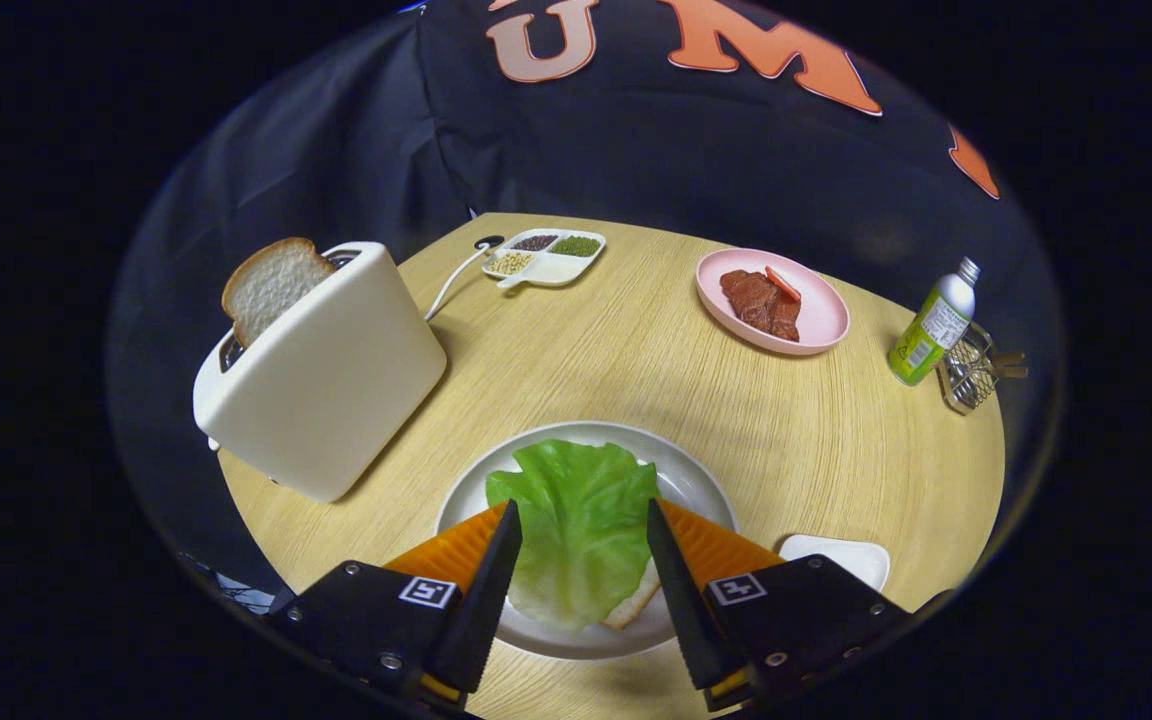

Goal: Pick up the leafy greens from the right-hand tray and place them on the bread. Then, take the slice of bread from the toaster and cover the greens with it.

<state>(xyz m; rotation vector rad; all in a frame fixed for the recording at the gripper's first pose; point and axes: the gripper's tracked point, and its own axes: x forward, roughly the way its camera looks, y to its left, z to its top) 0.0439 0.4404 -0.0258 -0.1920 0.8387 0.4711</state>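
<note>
The tool (576, 520) is released, its two fingers spread wide on either side of the lettuce leaf (576, 520), which lies between them without either finger pressing on it. The leaf rests on a slice of bread (633, 607), whose crust peeks out near the right finger, and both sit on a white plate (696, 480) on the round wooden table (636, 360). Beyond the fingers and to the left stands a white toaster (321, 370) with another bread slice (271, 285) sticking up from its slot. Farther back are a divided dish (546, 257), a pink plate (816, 320) with meat (761, 300), and a green bottle (931, 325). A small white tray (836, 555) lies just beside the right finger.
</note>
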